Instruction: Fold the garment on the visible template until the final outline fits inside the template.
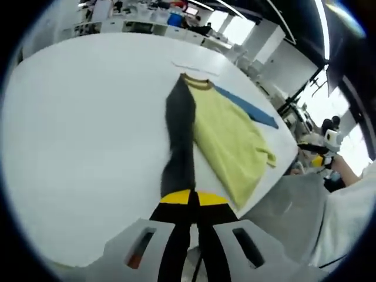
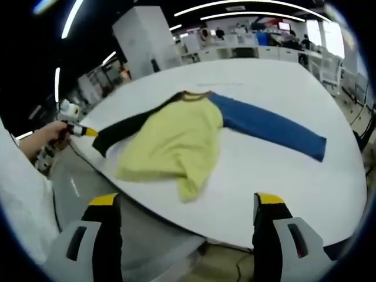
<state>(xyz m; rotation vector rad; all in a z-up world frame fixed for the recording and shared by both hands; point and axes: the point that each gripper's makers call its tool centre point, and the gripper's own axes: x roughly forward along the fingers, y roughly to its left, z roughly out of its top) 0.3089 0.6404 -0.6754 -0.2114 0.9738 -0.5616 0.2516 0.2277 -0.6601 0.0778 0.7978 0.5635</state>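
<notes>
A shirt with a yellow body (image 1: 229,138) (image 2: 176,138), a black sleeve (image 1: 181,132) (image 2: 126,129) and a blue sleeve (image 1: 249,107) (image 2: 270,126) lies spread on the white table (image 1: 82,123) (image 2: 264,176). My left gripper (image 1: 192,200) is shut on the end of the black sleeve, which runs straight from the collar to its jaws near the table edge. In the right gripper view it appears as a white and yellow tool (image 2: 75,129) in a hand. My right gripper (image 2: 188,202) hangs open off the near table edge, below the yellow hem, holding nothing.
A faint thin outline (image 1: 194,63) (image 2: 220,85) marks the table just beyond the collar. A person's white sleeve (image 2: 20,194) fills the left. The right gripper (image 1: 326,144) shows past the table's edge. Desks and shelves stand in the room behind.
</notes>
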